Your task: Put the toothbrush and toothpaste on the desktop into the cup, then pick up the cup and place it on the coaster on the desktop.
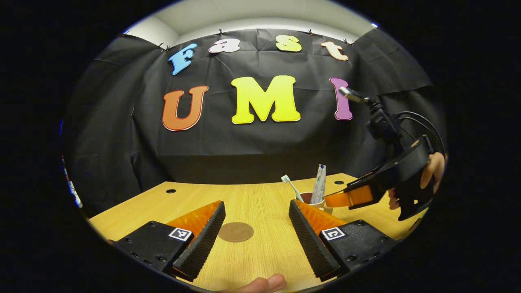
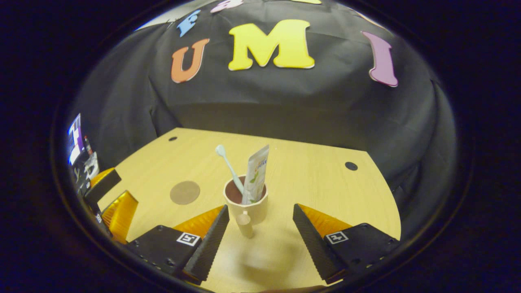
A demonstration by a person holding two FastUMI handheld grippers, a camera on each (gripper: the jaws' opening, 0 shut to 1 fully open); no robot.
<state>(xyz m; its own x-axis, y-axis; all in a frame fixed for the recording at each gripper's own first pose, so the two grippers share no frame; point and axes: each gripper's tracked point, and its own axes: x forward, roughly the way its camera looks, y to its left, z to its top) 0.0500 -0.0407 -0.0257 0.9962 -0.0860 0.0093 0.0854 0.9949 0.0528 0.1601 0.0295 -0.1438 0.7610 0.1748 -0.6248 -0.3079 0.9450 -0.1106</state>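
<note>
Right tool (image 2: 258,232) spread, level, flanking cup (image 2: 246,205) handle; left tool (image 1: 256,232) spread, low over coaster (image 1: 235,232).

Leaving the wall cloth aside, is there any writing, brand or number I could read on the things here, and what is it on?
On the toothpaste tube: a printed label, too blurred to read.
On the square tags of the left gripper and the right gripper: black-and-white patterns, no words.
On the cup, toothbrush and coaster: no writing visible.
</note>
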